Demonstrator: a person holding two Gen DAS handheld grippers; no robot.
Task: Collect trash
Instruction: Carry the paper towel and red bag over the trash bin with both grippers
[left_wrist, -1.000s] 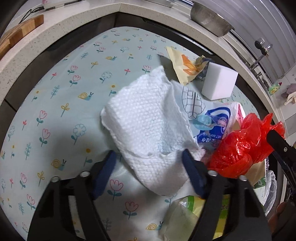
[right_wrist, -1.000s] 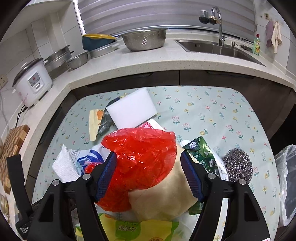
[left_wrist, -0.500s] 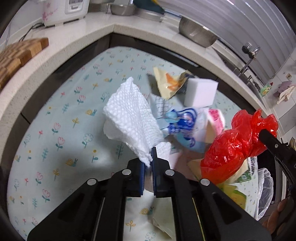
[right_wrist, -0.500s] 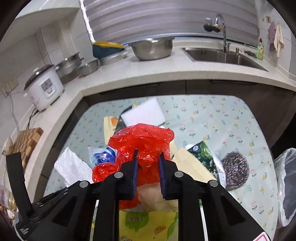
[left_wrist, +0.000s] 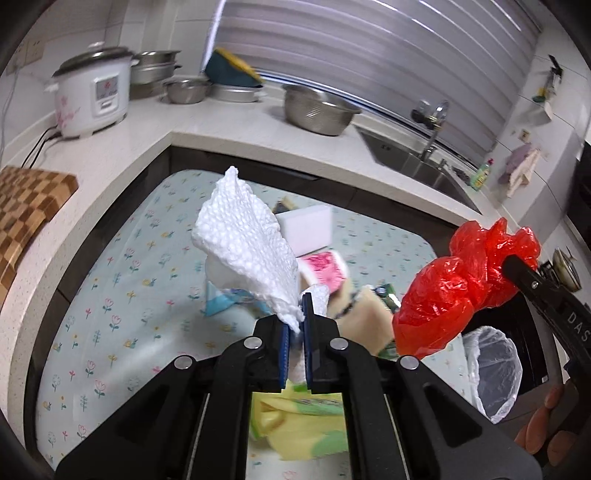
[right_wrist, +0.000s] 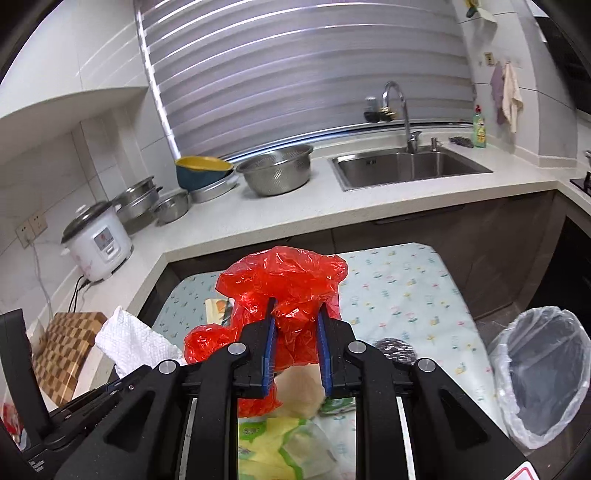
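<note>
Above the table (right_wrist: 399, 280) with the flowered cloth, both grippers are holding trash clear of the pile. The left gripper (left_wrist: 300, 321) is pinching a white paper towel (left_wrist: 243, 251) by its lower corner, the sheet standing up and fanning away from the closed fingers. The right gripper (right_wrist: 295, 332) is clamping a crumpled red plastic bag (right_wrist: 284, 291), which is bulging above and below the blue pads.

What the coming move turns on is the lined bin (right_wrist: 543, 373): it is standing on the floor just off the table's edge, to the right of the red plastic bag. The right gripper is clearly nearer to it; the left gripper, holding the paper towel on the far side of the bag from the bin, would probably need to cross over the remaining wrappers (right_wrist: 280, 446) to reach it.
</note>
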